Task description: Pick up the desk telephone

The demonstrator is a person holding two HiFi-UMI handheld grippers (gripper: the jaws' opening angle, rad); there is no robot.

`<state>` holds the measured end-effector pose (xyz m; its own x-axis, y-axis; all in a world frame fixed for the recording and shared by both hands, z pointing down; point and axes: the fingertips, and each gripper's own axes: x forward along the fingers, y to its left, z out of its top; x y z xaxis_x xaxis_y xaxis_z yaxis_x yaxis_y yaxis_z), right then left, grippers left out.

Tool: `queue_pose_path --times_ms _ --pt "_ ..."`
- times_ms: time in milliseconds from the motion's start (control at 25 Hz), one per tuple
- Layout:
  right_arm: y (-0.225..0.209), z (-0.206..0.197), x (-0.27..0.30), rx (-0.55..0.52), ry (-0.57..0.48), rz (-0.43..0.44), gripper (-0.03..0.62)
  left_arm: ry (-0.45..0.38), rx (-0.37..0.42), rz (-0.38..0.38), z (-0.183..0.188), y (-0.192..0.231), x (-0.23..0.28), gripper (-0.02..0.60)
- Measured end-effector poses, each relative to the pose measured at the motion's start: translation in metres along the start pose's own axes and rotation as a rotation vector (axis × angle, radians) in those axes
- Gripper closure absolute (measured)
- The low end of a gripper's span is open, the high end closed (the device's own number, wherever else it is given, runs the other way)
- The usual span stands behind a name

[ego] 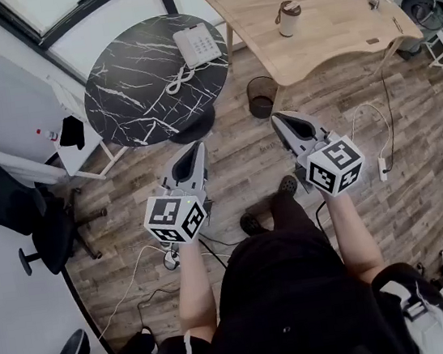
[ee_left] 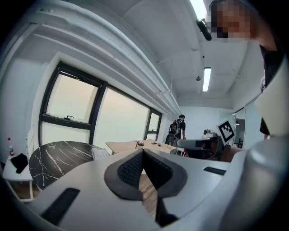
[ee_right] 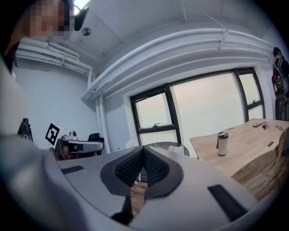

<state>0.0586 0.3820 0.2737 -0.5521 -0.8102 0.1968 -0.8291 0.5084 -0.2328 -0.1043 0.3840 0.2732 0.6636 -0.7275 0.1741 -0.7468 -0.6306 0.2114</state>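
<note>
On the round black marble table [ego: 132, 95], near its far edge on the right side: the white desk telephone [ego: 197, 45], with the curled cord [ego: 179, 79] lying toward the table's middle. Well apart from it, above the wooden floor [ego: 414, 153]: left gripper [ego: 195, 146] and right gripper [ego: 279, 117], side by side, pointing toward the tables. Jaws of the left closed together, dark pads touching; jaws of the right the same, pad against pad. Right of the marble table, a light wooden table [ego: 332, 34] with an upright cup [ego: 289, 18]; between both tables, a dark bin [ego: 262, 97] on the floor.
</note>
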Motion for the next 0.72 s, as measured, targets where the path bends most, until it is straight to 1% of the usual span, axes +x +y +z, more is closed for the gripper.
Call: queue_pose_path --times_ms 240,400,560,720 --pt "-0.002 0.003 -0.001 -0.015 0.000 -0.014 0.565 -0.004 -0.003 -0.001 0.002 0.000 -0.001 0.568" --pt "-0.005 -0.001 -0.001 -0.004 0.008 0.004 0.565 0.001 -0.010 0.002 0.000 0.000 0.002 0.568" --pt "-0.015 0.001 0.001 0.007 -0.018 -0.002 0.565 0.007 -0.012 0.008 -0.001 0.002 0.009 0.568" --pt "-0.031 0.000 0.009 0.032 -0.010 0.019 0.565 0.012 -0.013 0.022 0.002 0.005 0.021 0.568"
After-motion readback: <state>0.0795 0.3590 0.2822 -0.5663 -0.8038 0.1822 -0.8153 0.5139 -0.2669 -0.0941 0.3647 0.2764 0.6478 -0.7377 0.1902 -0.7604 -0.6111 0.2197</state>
